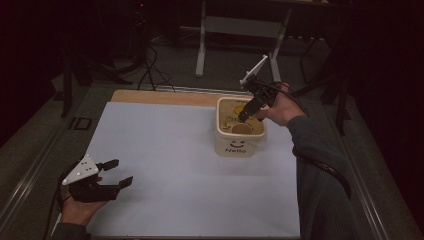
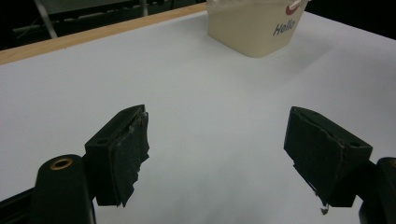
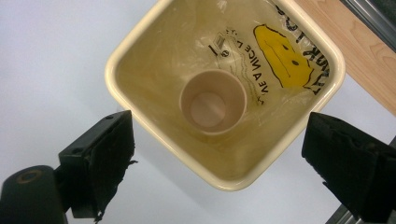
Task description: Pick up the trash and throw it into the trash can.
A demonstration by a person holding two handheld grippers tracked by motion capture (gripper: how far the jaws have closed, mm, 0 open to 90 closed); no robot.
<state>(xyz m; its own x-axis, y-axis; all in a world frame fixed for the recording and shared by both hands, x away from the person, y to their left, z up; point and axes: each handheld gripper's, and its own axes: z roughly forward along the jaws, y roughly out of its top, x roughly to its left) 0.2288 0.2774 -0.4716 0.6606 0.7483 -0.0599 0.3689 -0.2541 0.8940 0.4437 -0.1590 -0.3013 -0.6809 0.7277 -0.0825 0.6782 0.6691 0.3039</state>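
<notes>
A cream square bin (image 1: 239,145) marked "Hello" stands on the white table sheet at centre right. Its rim (image 3: 140,107) frames a paper cup (image 3: 213,102) standing upright inside, on a clear plastic bag with a yellow smiley (image 3: 282,56). My right gripper (image 1: 243,116) hovers over the bin's mouth, pointing down, open, with nothing between its jaws (image 3: 219,158). My left gripper (image 1: 119,173) rests open near the table's front left, held low over the sheet (image 2: 217,158), nothing in it. The bin (image 2: 254,25) shows far ahead of it.
The white sheet (image 1: 165,165) covers most of the table, with a wooden strip (image 1: 160,96) along the far edge. Metal rails (image 1: 362,200) run along the table's sides. Desk legs and cables stand on the dark floor beyond.
</notes>
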